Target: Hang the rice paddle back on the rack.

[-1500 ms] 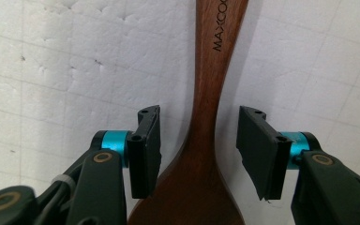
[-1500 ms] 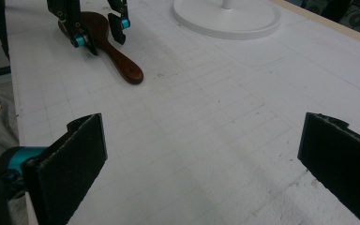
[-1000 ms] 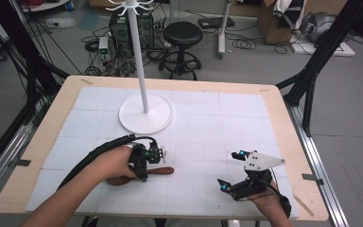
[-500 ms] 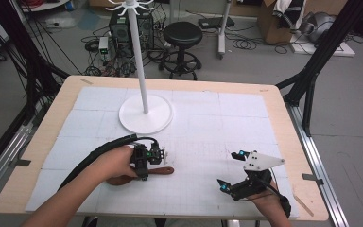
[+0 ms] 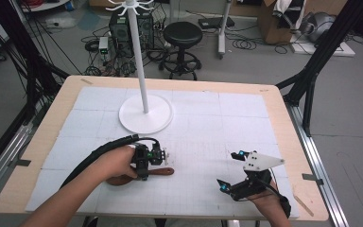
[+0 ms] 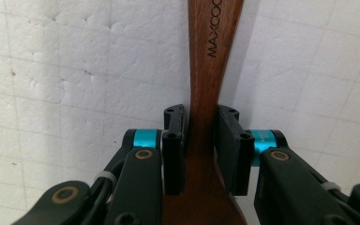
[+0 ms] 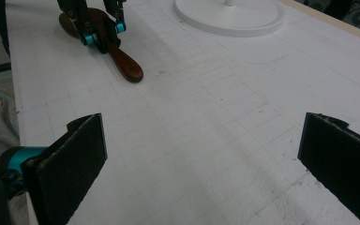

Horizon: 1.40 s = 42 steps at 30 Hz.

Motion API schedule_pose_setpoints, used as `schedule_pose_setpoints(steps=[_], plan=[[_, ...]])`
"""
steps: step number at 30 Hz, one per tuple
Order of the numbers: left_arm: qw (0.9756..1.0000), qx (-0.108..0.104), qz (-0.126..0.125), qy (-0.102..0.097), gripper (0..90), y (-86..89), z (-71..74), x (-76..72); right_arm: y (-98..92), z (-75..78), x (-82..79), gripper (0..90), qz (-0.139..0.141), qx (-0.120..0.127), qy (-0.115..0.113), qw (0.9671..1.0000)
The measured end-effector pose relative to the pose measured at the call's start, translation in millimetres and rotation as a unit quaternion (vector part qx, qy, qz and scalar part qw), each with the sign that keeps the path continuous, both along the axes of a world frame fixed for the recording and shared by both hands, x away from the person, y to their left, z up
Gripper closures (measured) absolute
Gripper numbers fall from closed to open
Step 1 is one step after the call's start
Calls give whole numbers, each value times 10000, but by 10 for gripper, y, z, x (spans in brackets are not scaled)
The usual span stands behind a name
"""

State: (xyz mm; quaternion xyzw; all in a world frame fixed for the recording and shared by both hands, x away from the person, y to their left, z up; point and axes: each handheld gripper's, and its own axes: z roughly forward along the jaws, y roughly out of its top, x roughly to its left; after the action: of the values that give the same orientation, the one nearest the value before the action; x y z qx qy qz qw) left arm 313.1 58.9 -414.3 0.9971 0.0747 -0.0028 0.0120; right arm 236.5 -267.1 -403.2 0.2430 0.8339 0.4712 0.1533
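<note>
A dark wooden spoon point(image 5: 164, 171) lies flat on the white mat at the front left, its handle stamped MAXCOOK point(image 6: 211, 56). My left gripper point(image 5: 144, 171) points down over it. Its jaws have just been closing, and the pads point(image 6: 174, 140) now press on both sides of the narrow handle. The right gripper view shows the same grip from afar, the left gripper point(image 7: 101, 33) astride the spoon point(image 7: 124, 63). My right gripper point(image 5: 230, 171) rests near the front right edge, held open point(image 7: 201, 164) with only bare mat between its fingers.
A white hanger stand with a round base point(image 5: 145, 115) rises from the middle back of the table, also seen in the right gripper view as the base point(image 7: 229, 14). The wooden table rim point(image 5: 283, 113) borders the mat. A stool and cables lie beyond.
</note>
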Motion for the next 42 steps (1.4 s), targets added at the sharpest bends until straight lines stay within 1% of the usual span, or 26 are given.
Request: schedule_pose_setpoints(steps=[8,15,16,18,21,23,25,29,33,35,36,40,42], plan=[[10000,-22,-73,28,753,2,-2,7,0,-1,0,3,18,-5,10,10000],[9999,-24,-61,79,758,4,-1,17,0,-4,0,3,23,-6,25,10000],[9999,-49,-43,78,759,4,-6,16,1,-5,-1,3,18,3,32,10000],[10000,-11,-60,76,760,0,1,16,0,-8,3,3,22,-1,13,10000],[10000,-12,-51,68,762,0,2,8,1,-8,3,3,22,-1,15,10000],[10000,-19,-79,20,764,-1,1,0,-2,-8,5,3,23,-3,5,10000],[9999,-60,-108,-25,765,8,2,-12,-5,-8,0,3,13,3,35,10000],[9998,-110,-147,27,767,24,9,-17,-13,-12,7,3,15,2,15,10000],[9996,-230,-139,1,768,55,16,-36,-14,-11,1,3,15,2,22,10000],[9994,-305,-140,-88,769,75,31,-48,-16,-13,2,3,3,6,27,10000],[9993,-340,-135,-49,769,86,45,-47,-17,-13,1,3,1,5,34,10000],[9988,-487,-90,-43,770,131,106,-47,-11,-15,0,3,8,6,50,10000],[9982,-597,-55,-29,770,159,140,-44,-11,-14,0,3,9,4,45,10000]])
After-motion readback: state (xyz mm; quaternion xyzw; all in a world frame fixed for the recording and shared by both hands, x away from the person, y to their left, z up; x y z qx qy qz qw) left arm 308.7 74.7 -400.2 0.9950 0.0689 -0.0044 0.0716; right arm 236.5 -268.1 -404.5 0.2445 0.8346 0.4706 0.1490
